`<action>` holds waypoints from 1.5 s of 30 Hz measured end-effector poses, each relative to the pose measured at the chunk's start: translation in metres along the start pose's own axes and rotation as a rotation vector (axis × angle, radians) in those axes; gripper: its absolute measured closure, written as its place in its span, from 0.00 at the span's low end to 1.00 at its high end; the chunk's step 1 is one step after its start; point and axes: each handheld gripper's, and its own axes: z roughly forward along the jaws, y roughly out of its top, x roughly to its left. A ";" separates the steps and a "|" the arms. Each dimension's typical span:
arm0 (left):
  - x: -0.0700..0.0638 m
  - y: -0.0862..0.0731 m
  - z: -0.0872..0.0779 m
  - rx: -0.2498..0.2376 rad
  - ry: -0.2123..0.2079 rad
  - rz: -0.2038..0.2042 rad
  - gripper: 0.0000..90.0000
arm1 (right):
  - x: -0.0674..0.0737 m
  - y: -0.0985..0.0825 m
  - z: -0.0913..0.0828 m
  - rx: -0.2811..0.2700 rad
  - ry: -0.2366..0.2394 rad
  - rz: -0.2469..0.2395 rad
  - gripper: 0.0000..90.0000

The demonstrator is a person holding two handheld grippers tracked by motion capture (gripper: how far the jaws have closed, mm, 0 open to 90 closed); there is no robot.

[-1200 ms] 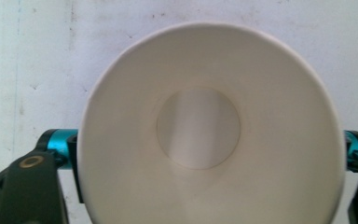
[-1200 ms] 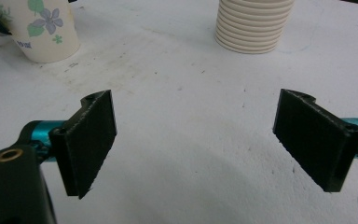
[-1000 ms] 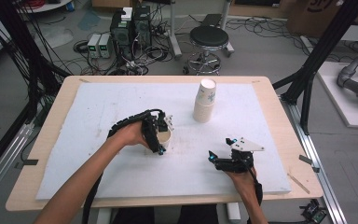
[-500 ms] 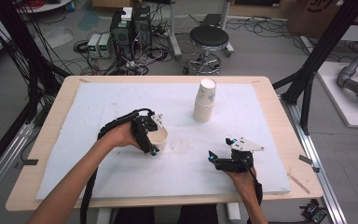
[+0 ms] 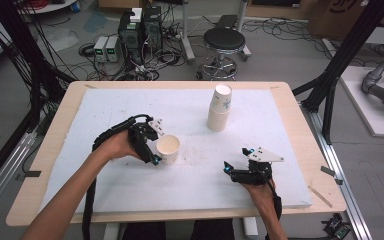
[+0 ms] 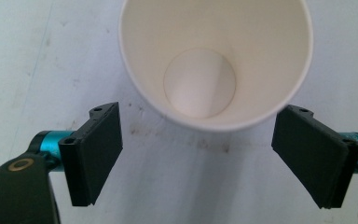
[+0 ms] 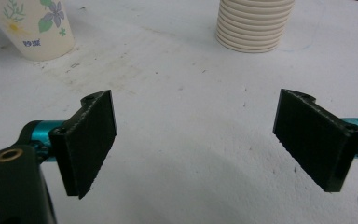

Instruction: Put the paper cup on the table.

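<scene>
Standing upright on the white table cover (image 5: 105, 195), left of centre, a single paper cup (image 5: 168, 148) has its mouth open to the ceiling; the left gripper (image 5: 156, 149) sits just beside it on its left flank. From the left gripper view the cup (image 6: 214, 70) lies just ahead of the jaws, which are spread with nothing between them and neither pad on the wall. The cup is empty, its pale bottom disc visible. Judgement: very light, thin-walled, easily dented or ovalled by a hard squeeze, and liable to skid or tip on the cover if nudged by one pad alone. Best hold looks to be across the upper wall just under the rolled rim, where the paper is stiffest, both pads meeting it together with gentle pressure; a low grip on the narrow base risks toppling it. The right gripper (image 5: 240, 172) rests low on the cover near the front edge, well apart from the cup, jaws likewise spread and holding nothing. A stack of nested cups (image 5: 219, 108) stands farther back toward the middle; the right gripper view shows its ribbed rims (image 7: 254, 23) and the single cup's flower print (image 7: 37, 25).
</scene>
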 end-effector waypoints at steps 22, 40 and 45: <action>-0.039 -0.113 -0.030 -0.334 0.128 -0.219 0.17 | 0.001 -0.001 -0.001 -0.007 -0.005 -0.002 0.15; -0.069 -0.165 -0.021 -0.629 0.354 -0.389 0.17 | 0.001 -0.002 -0.002 -0.024 -0.005 0.008 0.15; -0.069 -0.173 -0.019 -0.665 0.391 -0.400 0.17 | 0.000 -0.002 -0.002 -0.022 -0.002 0.005 0.15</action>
